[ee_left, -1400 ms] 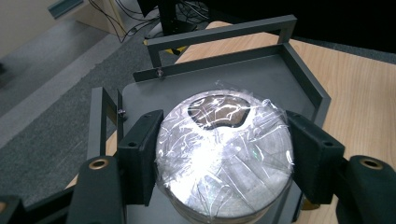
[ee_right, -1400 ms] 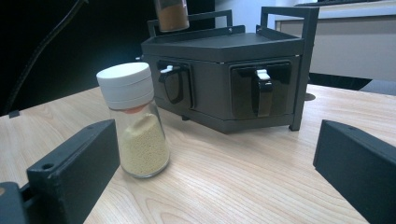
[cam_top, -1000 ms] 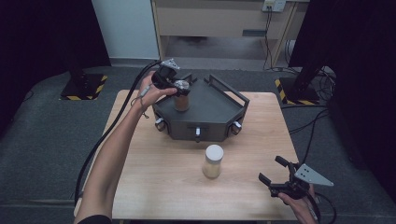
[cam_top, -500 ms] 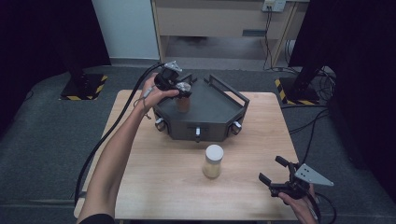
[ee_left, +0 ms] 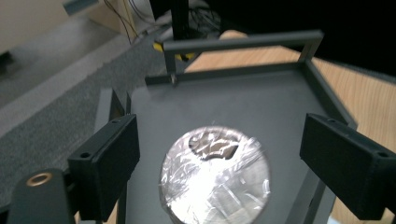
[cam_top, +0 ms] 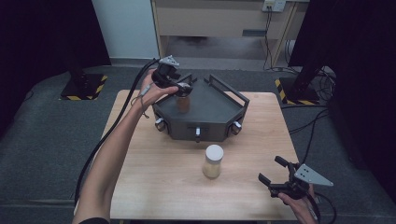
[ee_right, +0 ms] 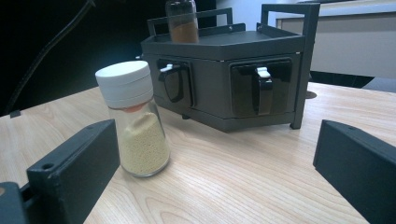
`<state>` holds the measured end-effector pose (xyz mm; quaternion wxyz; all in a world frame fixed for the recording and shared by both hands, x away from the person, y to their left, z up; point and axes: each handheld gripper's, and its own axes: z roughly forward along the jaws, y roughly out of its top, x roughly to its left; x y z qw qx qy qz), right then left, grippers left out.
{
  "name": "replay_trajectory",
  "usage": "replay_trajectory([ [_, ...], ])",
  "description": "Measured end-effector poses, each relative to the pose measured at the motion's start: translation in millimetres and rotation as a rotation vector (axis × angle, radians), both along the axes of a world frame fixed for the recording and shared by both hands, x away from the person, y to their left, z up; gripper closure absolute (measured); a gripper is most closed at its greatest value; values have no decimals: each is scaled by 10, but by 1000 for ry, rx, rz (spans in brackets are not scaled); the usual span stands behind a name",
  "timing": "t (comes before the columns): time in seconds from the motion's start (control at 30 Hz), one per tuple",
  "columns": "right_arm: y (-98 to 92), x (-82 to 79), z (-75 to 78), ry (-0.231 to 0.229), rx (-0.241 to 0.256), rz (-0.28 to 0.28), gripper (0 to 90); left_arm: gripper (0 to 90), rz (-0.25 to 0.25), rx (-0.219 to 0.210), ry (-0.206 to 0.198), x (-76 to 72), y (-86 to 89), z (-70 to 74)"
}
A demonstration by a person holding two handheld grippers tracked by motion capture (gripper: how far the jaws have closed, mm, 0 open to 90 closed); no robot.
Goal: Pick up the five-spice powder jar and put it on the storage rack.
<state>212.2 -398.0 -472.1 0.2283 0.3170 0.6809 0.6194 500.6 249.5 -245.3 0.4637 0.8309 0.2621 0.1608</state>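
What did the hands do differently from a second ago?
The left gripper has drawn back toward the rack's far-left corner and now hangs open over the brown jar, apparently let go. The white-capped jar and the right gripper, open, stayed put.

left gripper (cam_top: 183, 87) is black, with a small grey plate on top and a thick black cable trailing; its fingers (ee_left: 105, 163) are blocky black pads with screw holes; right gripper (cam_top: 275, 174) black too, a grey three-cornered plate behind its fingers; forearms bare.
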Motion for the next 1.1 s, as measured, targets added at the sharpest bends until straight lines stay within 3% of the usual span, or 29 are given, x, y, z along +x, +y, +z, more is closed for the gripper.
replay_trajectory([
  [0.1, 3, 1, 2, 1, -1, 3, 11, 79, 2, -23, -20, -79, 36, 39],
  [0.13, 3, 1, 3, 2, 0, 3, 11, 75, -3, -21, -59, -182, 51, 94],
  [0.17, 5, 1, -1, 1, 1, 2, 11, 72, -3, -21, -59, -182, 51, 94],
  [0.2, 5, 3, -1, 2, 1, 2, 11, 70, -20, -50, -72, -257, 90, 134],
  [0.53, 17, -2, 5, 1, -1, 5, 11, 50, -88, -93, -134, -648, 169, 285],
  [0.73, 18, -5, 7, 0, 0, 7, 12, 46, -104, -126, -153, -831, 237, 274],
  [0.9, 20, -7, 8, -2, -3, 9, 12, 46, -112, -123, -161, -952, 280, 235],
  [1.1, 26, -3, 9, 0, -4, 10, 11, 48, -118, -139, -160, -1123, 358, 71],
])
